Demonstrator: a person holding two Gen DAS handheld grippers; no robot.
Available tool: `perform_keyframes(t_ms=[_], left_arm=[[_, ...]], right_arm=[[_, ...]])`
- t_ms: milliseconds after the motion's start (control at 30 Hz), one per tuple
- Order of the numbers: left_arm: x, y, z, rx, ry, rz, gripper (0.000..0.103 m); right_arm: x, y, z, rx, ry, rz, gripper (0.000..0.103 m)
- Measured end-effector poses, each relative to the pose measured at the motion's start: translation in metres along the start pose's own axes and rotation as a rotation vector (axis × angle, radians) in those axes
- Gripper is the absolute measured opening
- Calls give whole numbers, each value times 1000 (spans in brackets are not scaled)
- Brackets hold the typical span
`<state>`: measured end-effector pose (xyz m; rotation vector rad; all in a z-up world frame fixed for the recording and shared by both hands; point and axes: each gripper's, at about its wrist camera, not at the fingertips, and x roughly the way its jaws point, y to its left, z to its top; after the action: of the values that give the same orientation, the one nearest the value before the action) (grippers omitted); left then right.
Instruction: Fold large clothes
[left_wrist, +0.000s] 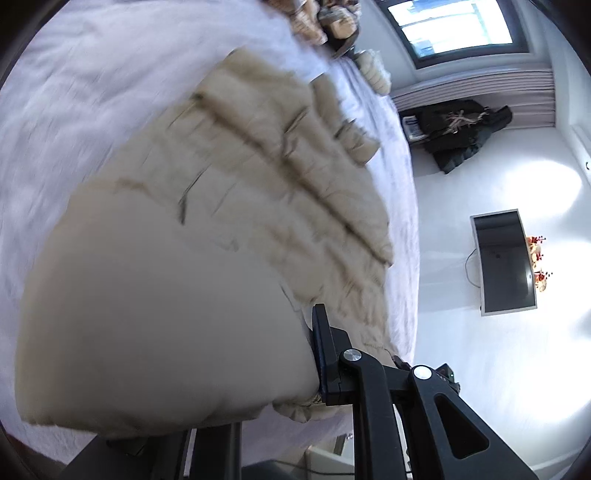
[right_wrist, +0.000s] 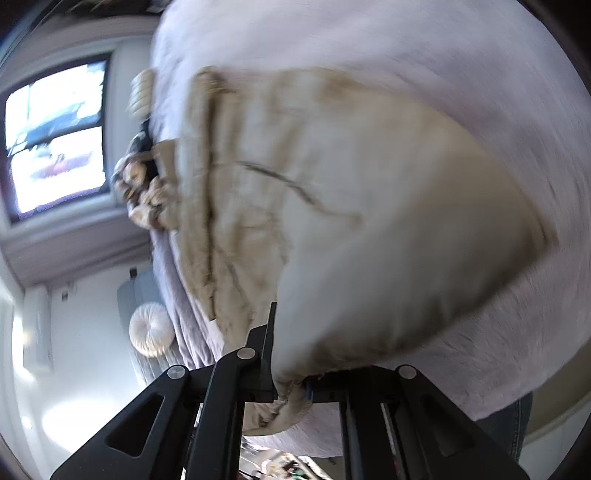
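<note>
Beige quilted jacket (left_wrist: 229, 192) was spread across the pale lilac bedspread (left_wrist: 74, 110), its hem lifted. Bunched fabric was pinched at one corner by the left gripper (left_wrist: 314, 387), and the other corner was clamped likewise in the right gripper (right_wrist: 288, 384).

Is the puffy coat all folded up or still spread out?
Partly folded: the coat lies spread along the bed, its near end lifted over.

Both wrist views close, sharing beige jacket (left_wrist: 221, 206).
</note>
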<state>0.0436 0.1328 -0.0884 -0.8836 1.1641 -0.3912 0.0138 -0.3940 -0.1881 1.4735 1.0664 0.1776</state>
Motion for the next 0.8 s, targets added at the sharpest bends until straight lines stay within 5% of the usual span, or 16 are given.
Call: perform_keyframes(t_ms=[500, 800], left_arm=[[4, -91, 125, 69, -209, 47, 18], [63, -78, 223, 59, -189, 137, 18]], right_arm=[[22, 189, 95, -459, 64, -31, 9], [105, 273, 167, -582, 101, -120, 9]])
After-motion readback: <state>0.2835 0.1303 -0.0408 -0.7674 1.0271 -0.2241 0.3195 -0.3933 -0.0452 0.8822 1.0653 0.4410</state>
